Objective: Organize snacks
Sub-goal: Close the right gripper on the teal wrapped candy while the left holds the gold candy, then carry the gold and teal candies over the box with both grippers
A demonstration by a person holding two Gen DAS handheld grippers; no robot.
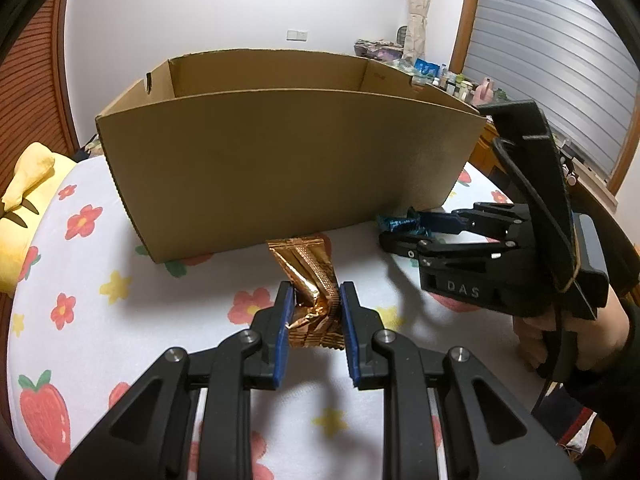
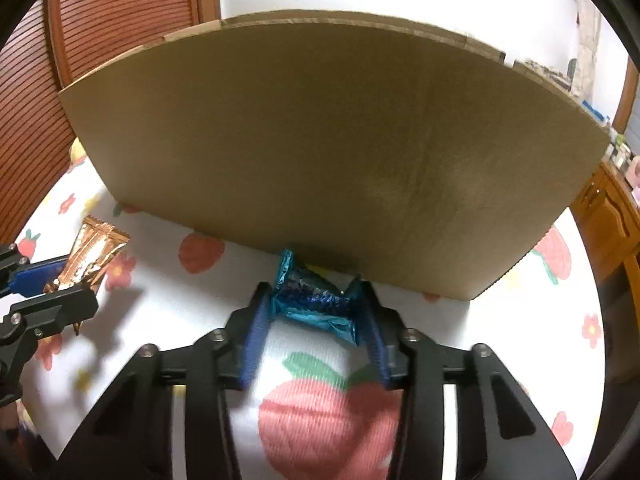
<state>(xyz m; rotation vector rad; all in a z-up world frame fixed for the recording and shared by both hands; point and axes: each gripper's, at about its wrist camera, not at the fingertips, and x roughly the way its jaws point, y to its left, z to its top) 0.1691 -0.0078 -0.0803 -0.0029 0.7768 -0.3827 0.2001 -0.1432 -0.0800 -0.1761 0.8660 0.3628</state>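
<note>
Directly ahead of both my grippers the cardboard box (image 1: 280, 160) stands as a tall wall; its near side blocks any level approach, so entry is only over its open top. Between my left gripper (image 1: 314, 304), clamped on the gold wrapper (image 1: 308, 276), and my right gripper (image 2: 316, 308), closed around the blue wrapper (image 2: 316, 300) just beside the box's foot, lies a bare strip of flowered cloth (image 1: 80, 264). To the left, more cloth stays free up to the yellow plush (image 1: 24, 208).
</note>
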